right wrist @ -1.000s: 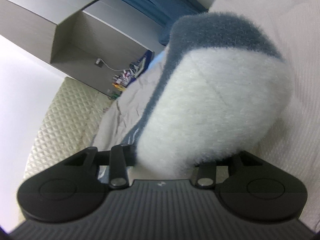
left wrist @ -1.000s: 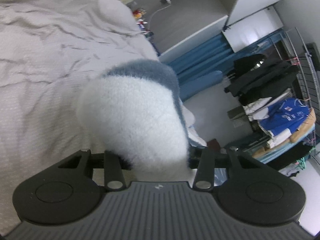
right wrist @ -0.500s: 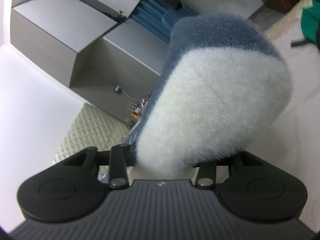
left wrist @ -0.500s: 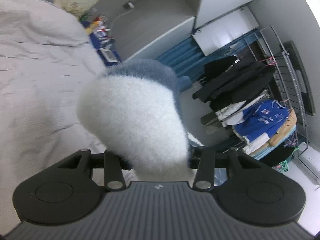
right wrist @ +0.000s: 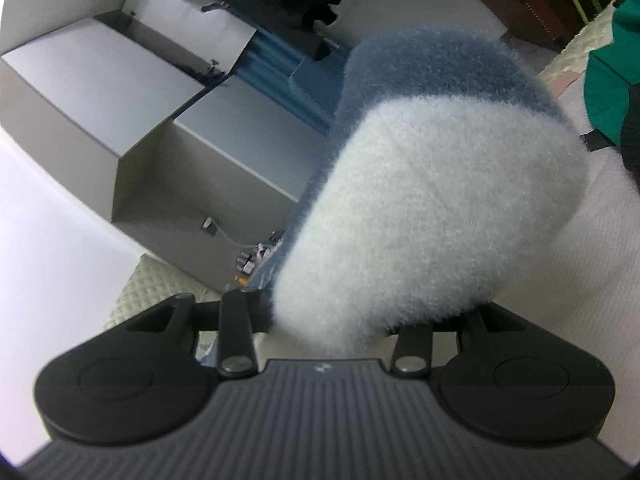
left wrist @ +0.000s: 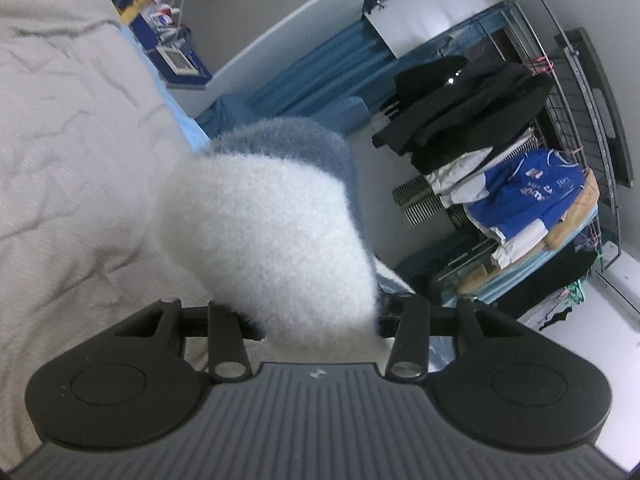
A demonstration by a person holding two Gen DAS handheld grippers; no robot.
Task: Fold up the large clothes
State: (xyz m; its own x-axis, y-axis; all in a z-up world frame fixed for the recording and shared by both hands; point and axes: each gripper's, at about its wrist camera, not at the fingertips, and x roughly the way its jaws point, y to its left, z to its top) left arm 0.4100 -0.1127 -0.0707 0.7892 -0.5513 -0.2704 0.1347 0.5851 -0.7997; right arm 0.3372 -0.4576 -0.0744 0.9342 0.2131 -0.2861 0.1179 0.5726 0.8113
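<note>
A bedroom: grey bed (left wrist: 68,168) on the left, clothes rack (left wrist: 516,184) far right. Both the left gripper (left wrist: 304,320) and right gripper (right wrist: 340,320) have their fingers clenched on thick bunches of the fluffy white-and-blue garment (left wrist: 260,232), held above the bed. The bulky pile could slip out under its hanging weight.

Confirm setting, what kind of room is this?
Most likely a bedroom in a home. A bed with a rumpled grey cover fills the left wrist view, a rack loaded with hanging clothes stands by the wall, and grey wardrobe-like cabinets show in the right wrist view.
</note>
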